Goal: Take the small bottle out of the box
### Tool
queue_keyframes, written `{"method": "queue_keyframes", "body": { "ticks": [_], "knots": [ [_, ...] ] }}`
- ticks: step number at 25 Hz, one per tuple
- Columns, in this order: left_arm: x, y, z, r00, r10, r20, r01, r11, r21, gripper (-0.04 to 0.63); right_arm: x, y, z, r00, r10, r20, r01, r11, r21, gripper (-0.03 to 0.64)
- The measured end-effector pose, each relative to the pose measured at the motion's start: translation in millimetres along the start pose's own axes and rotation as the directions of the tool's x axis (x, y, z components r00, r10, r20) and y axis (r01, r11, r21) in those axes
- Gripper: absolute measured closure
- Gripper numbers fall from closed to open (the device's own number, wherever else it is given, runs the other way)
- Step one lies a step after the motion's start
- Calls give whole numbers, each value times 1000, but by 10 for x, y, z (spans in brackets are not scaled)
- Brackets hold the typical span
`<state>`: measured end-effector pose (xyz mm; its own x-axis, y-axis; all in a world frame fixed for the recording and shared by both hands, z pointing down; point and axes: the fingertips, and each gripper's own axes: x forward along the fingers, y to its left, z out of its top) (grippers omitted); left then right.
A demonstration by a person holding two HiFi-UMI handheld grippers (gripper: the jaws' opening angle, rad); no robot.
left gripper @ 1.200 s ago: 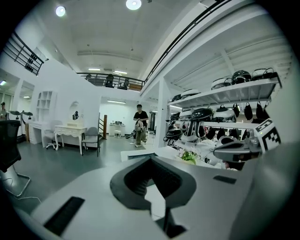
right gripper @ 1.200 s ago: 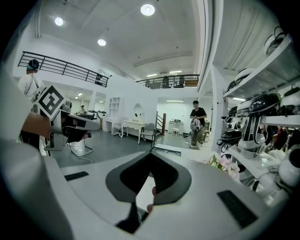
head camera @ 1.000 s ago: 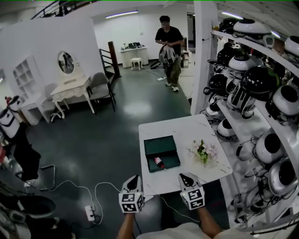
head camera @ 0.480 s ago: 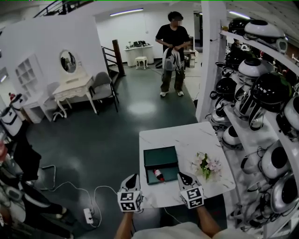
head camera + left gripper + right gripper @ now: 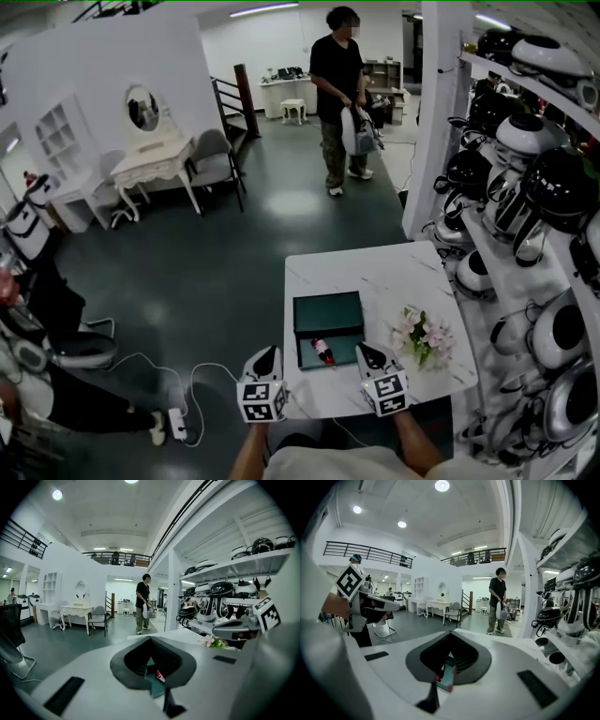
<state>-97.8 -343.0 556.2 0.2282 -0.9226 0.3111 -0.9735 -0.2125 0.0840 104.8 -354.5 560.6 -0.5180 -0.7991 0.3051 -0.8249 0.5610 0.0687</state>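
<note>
A dark green open box (image 5: pixel 327 315) lies on the white marble table (image 5: pixel 375 277), near its front edge. The small bottle (image 5: pixel 322 352), with a red label, lies in the box's front half. My left gripper (image 5: pixel 267 353) hovers just off the table's front left corner, shut and empty. My right gripper (image 5: pixel 364 350) is at the box's front right corner, also shut with nothing in it. In the left gripper view the bottle (image 5: pixel 159 676) and the box (image 5: pixel 157 689) show below the closed jaws. In the right gripper view a bit of the box (image 5: pixel 449 674) shows the same way.
A bunch of pale flowers (image 5: pixel 422 336) lies on the table right of the box. Shelves of round black-and-white helmets (image 5: pixel 553 187) run along the right. A person (image 5: pixel 336 94) with a bag stands beyond the table. A cable and a power strip (image 5: pixel 175 422) lie on the floor at left.
The view has shifted slightly, with the table a little lower and to the right in the picture. The person in the background has walked nearer. Both grippers stay shut in the same place.
</note>
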Motion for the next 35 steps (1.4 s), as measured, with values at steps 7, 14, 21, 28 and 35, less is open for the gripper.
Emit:
{"method": "queue_keyframes", "body": {
  "ticks": [7,14,21,28,35],
  "knots": [
    [145,167,-35,1000,-5,-21,5,1000,-8,577,185,103,-55,1000,9,-26,-9,1000,17,595],
    [453,401,-30,998,-43,-42,42,999,-26,577,496,118,-86,997,-17,-71,20,999,33,595],
    [777,656,-156,994,-82,-75,78,996,-47,577,865,207,-233,990,-32,-141,36,999,30,595],
    [1073,786,-384,985,-114,-133,106,992,-63,577,1152,227,-496,977,-27,-211,39,998,52,595],
    [1259,813,-673,969,-147,-201,131,987,-90,577,1306,281,-792,958,-17,-287,43,996,84,595]
  ]
}}
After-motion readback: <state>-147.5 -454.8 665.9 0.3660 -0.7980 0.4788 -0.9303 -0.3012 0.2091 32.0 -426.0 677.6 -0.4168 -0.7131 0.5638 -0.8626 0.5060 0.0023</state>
